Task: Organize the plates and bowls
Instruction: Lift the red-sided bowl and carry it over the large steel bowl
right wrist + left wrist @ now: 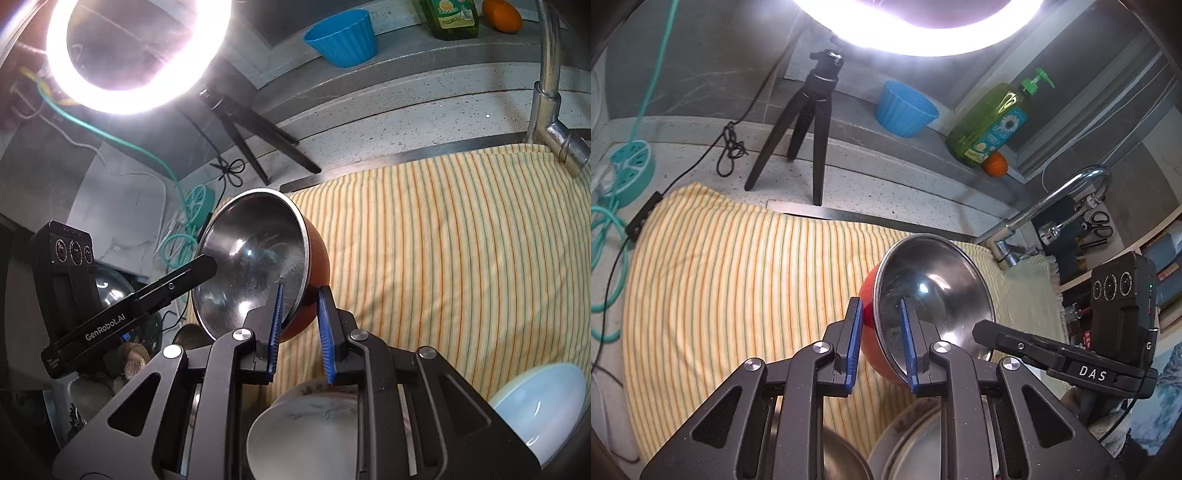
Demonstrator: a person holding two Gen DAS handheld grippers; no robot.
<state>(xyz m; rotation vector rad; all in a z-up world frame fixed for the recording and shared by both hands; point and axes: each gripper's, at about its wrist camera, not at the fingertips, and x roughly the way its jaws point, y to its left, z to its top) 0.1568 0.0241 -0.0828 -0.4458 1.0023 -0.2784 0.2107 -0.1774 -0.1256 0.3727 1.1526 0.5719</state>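
A steel bowl with a red outside point(931, 288) is held tilted above the yellow striped towel point(738, 266). My left gripper point(881, 306) straddles its rim, one blue pad inside and one on the red wall. My right gripper point(301, 291) clamps the opposite rim of the same bowl point(255, 251) in the same way. Each view shows the other gripper's finger reaching into the bowl. Below my left gripper lie a plate point(912, 443) and a steel bowl point(838, 458). Below my right gripper sits a white bowl point(306, 428), with a pale blue bowl point(543, 406) at the right.
A ring light on a black tripod point(809, 122) stands behind the towel. A blue cup point(905, 109), green soap bottle point(993, 122) and an orange point(995, 164) sit on the back ledge. A faucet point(1052, 206) rises at the right. Cables and a teal object point(628, 162) lie left.
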